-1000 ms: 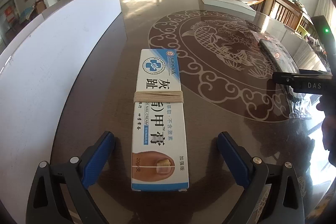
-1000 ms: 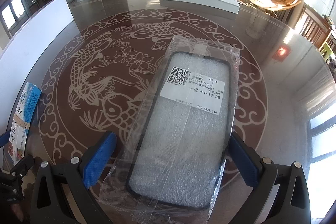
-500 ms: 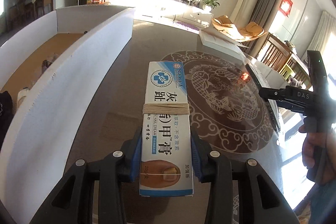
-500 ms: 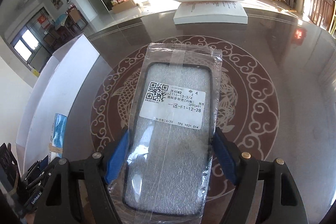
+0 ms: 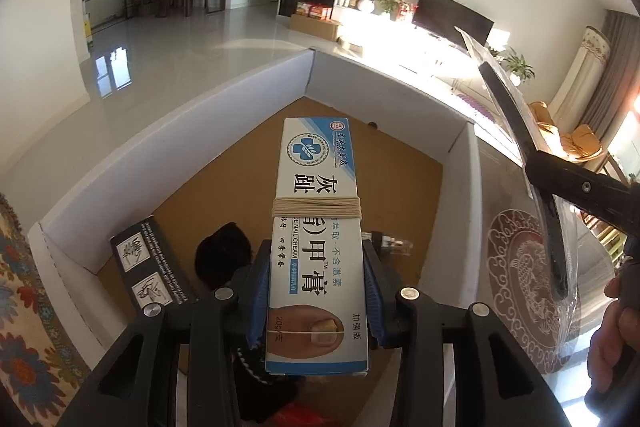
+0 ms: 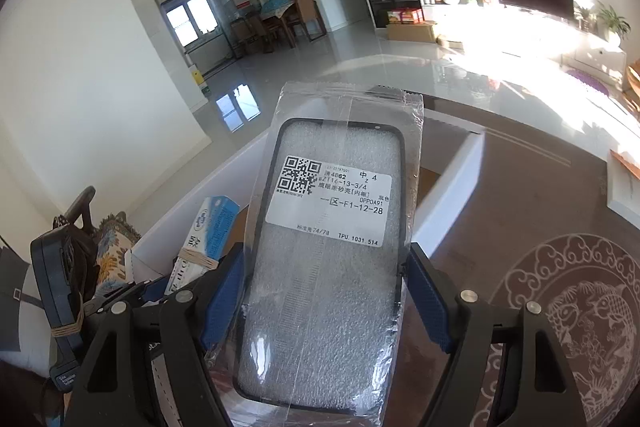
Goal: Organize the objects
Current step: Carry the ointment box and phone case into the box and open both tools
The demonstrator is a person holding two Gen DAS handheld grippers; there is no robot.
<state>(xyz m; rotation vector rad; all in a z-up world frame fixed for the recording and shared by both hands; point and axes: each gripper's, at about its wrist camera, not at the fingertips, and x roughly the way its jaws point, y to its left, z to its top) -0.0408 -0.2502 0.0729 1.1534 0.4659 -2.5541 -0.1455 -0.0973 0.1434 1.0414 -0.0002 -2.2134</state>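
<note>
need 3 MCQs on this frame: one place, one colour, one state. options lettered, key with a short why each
1. Where is the nail cream box?
A. flat on the patterned table
B. held over the white-walled carton
C. on the floor

2. What colour are the pads on the right gripper?
A. blue
B. red
C. green

3. What state is the bagged phone case in?
A. lying in the carton
B. clamped between the right gripper's jaws
C. out of its bag

Key: 1 B, the carton's brown floor shows beneath the box, which the left gripper grips. 2 A, blue pads flank the case. 3 B, both pads press the case's sides, plastic bag intact.
</note>
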